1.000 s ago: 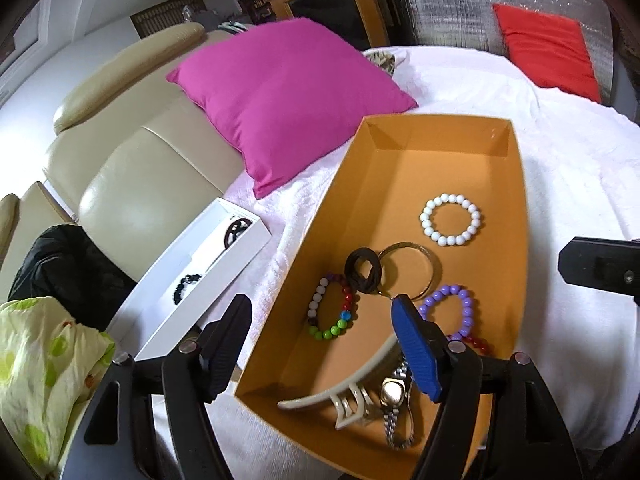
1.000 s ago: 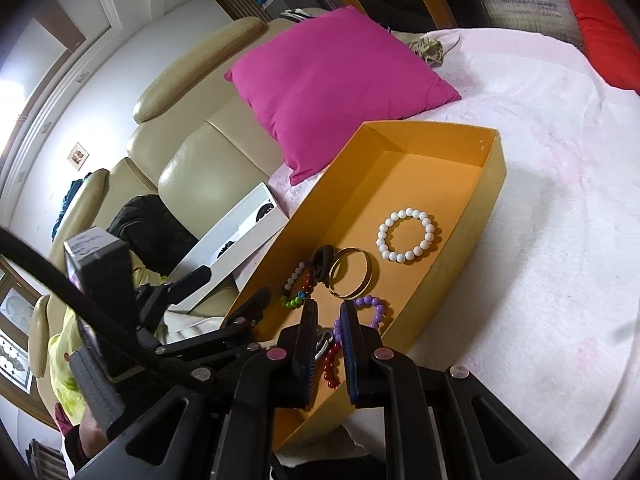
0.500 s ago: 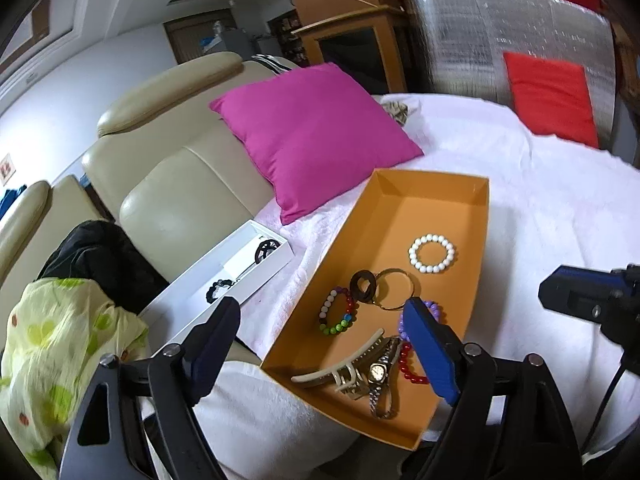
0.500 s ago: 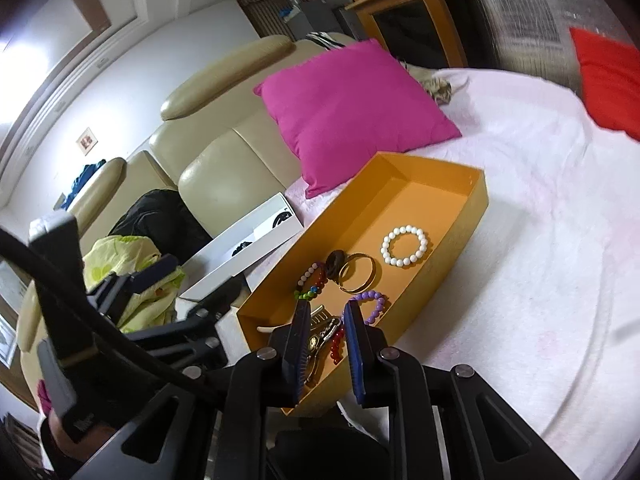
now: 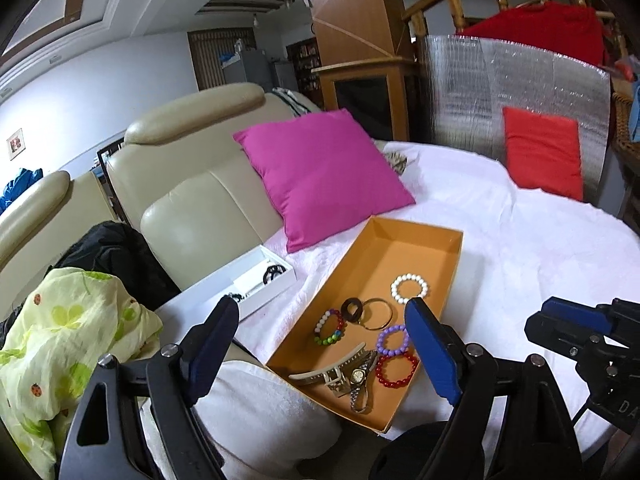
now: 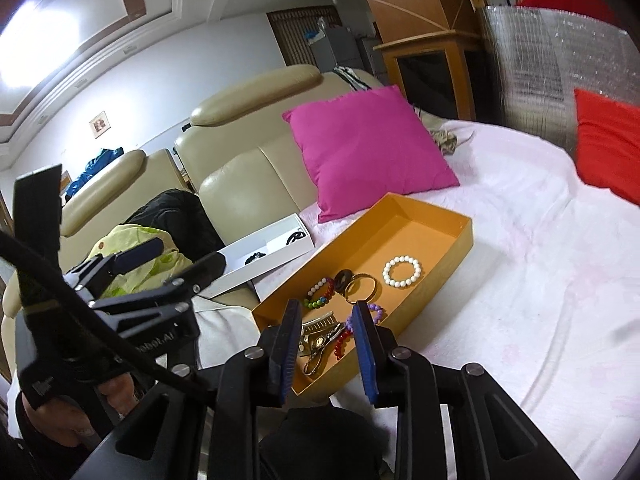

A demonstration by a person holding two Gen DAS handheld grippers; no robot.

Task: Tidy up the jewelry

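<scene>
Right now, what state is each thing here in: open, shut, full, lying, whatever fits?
Orange tray: open-topped, far half bare.
White box: open, dark pieces inside.
White bracelet: flat, lying alone.
Watch: lying flat, strap unbuckled.
Left tool: wide open, holding nothing.
Right tool: jaws opening, holding nothing.

Orange tray; magenta cushion; white bead bracelet; red cushion (yellow-green printed cloth).

A round bed under a white cover fills the right half of both views. On it lie an orange tray at lower centre, a magenta cushion just above the tray, a red cushion at upper right, and a small patterned cloth beside the magenta one.
</scene>
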